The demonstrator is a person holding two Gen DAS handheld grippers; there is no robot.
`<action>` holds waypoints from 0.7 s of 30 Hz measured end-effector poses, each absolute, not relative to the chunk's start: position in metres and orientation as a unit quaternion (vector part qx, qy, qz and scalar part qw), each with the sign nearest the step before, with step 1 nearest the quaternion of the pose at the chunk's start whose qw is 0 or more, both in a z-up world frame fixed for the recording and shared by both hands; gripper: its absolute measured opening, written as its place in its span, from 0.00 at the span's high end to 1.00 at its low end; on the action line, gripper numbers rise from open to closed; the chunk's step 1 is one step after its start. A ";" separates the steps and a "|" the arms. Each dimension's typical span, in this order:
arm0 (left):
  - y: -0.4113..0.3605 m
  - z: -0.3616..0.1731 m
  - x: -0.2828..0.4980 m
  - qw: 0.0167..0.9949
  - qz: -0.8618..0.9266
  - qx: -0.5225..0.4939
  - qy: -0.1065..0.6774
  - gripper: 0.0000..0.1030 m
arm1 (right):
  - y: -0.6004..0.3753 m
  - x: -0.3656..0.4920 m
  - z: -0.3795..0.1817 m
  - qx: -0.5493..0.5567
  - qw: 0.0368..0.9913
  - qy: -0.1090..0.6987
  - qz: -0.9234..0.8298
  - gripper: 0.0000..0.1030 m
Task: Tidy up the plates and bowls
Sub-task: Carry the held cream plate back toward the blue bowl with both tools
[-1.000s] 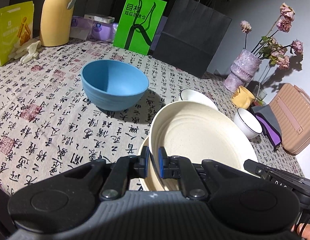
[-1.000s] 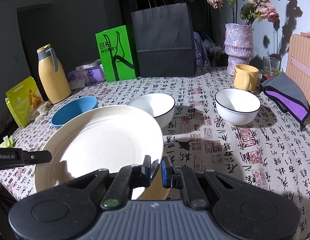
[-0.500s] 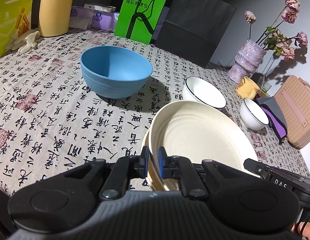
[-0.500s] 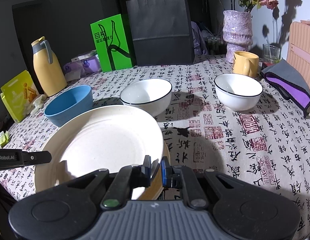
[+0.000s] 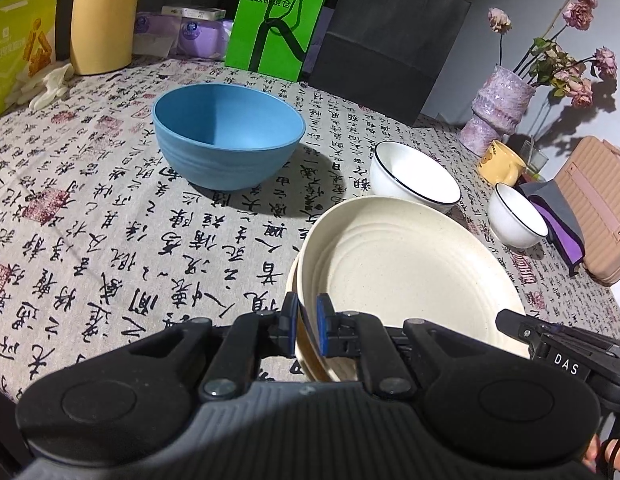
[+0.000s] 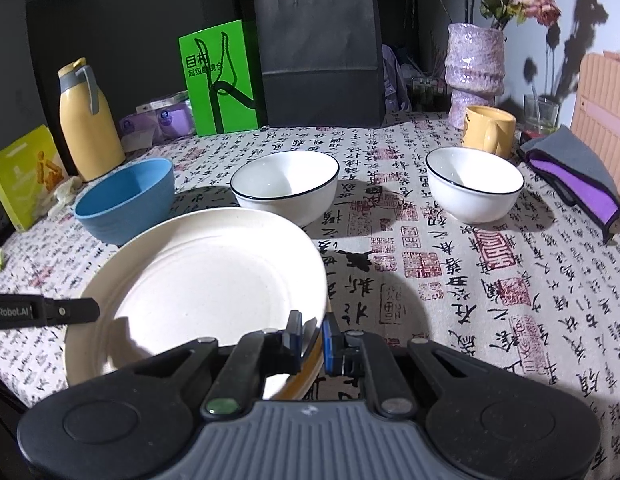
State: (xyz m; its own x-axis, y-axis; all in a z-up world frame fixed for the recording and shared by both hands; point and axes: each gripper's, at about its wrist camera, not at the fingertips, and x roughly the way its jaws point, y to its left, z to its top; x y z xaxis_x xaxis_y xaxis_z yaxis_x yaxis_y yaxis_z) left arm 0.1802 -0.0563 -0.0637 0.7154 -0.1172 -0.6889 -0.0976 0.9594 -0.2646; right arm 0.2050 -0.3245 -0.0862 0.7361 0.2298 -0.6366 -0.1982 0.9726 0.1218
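A cream plate (image 5: 410,276) (image 6: 206,288) is held from both sides, resting on or just above a second plate of the same kind whose rim (image 5: 300,356) peeks out beneath. My left gripper (image 5: 307,322) is shut on the plate's left rim and my right gripper (image 6: 312,334) is shut on its right rim. Beyond the plates stand a blue bowl (image 5: 228,134) (image 6: 126,200) and two white bowls with dark rims, one near (image 5: 414,176) (image 6: 286,184) and one farther right (image 5: 516,216) (image 6: 474,184).
The table (image 5: 110,216) wears a cloth printed with calligraphy. Along the back stand a yellow flask (image 6: 88,120), a green bag (image 6: 220,78), a black paper bag (image 6: 320,54), a purple vase of dried flowers (image 6: 474,68) and a yellow mug (image 6: 488,130). A pink case (image 5: 594,208) and grey-purple cloth (image 6: 570,172) lie right.
The held plate has sunk toward the table with both grippers. The bowls and the cloth look nearer and larger in both views. Both grips stay the same.
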 end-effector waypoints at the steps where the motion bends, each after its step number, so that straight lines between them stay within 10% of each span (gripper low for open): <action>1: -0.057 -0.064 0.180 0.916 -0.005 -0.139 0.377 0.90 | -0.323 0.205 -0.086 0.017 0.932 0.343 0.114 0.90; 21: -0.071 -0.072 0.176 0.931 0.010 -0.071 0.359 0.90 | -0.298 0.196 -0.091 -0.081 0.940 0.321 0.089 0.87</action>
State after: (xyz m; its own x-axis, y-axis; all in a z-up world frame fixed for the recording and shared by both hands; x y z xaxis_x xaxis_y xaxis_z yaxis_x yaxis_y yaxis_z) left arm 0.1762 -0.0714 -0.0722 0.7418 -0.0316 -0.6698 -0.0698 0.9898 -0.1239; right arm 0.1959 -0.2982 -0.0914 0.7786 0.1148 -0.6169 -0.2187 0.9711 -0.0952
